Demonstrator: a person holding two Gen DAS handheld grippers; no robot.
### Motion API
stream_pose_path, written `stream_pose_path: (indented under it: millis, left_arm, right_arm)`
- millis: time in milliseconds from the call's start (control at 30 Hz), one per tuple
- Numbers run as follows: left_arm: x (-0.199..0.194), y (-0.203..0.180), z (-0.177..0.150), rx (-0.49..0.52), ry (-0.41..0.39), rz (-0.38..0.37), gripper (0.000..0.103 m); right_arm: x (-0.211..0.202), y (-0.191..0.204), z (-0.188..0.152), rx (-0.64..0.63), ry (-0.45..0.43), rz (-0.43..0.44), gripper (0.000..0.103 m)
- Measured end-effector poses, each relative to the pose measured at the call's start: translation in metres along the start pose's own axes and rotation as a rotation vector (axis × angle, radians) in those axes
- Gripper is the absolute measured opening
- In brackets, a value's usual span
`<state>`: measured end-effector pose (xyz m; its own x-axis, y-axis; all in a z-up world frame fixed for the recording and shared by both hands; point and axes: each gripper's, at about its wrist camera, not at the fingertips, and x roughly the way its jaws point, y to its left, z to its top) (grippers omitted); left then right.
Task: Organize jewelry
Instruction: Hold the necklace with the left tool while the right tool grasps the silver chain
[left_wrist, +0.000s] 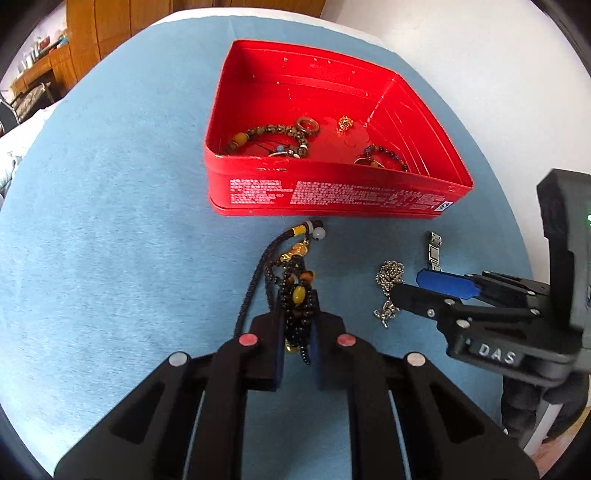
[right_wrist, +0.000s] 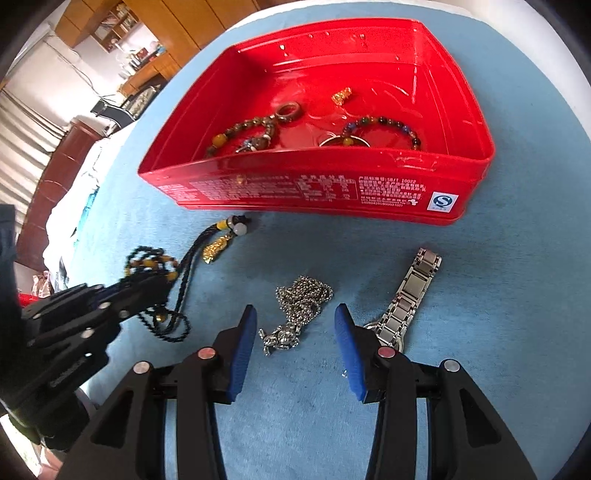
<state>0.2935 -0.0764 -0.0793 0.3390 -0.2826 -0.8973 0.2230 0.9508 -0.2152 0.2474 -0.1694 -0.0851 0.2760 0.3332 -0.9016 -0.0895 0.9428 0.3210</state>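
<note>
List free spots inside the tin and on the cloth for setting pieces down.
Red tin: the far half of its floor, behind the gold charm, is bare; the near half is crowded with bead bracelets. Blue cloth: wide bare area left of the tin and the black cord necklace. Crowded: the strip in front of the tin, with silver chain and watch.

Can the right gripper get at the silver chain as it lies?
Probably yes: the right gripper is open, the silver chain lies bare on the blue cloth between its fingers, nothing covering it.
</note>
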Motion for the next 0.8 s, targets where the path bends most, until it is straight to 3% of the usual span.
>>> stream_pose_path:
  millis: [467,600,667,800]
  left_arm:
    - [-0.004,0.012,-0.005,0.009,-0.007,0.058,0.009]
    - [0.001,0.012,-0.004,0.008,0.002,0.058,0.009]
    - [0.003,0.013,-0.005,0.008,0.006,0.059,0.009]
    - [0.006,0.012,-0.004,0.004,0.007,0.064,0.009]
  right_arm:
    - [0.019,0.010,0.002,-0.005,0.022,-0.081,0.044]
    - [0.019,0.015,-0.002,-0.027,0.002,-0.158,0.032]
    - [0.018,0.014,-0.004,-0.025,-0.006,-0.172,0.021]
    - [0.014,0.006,-0.005,-0.005,-0.012,-0.157,0.015]
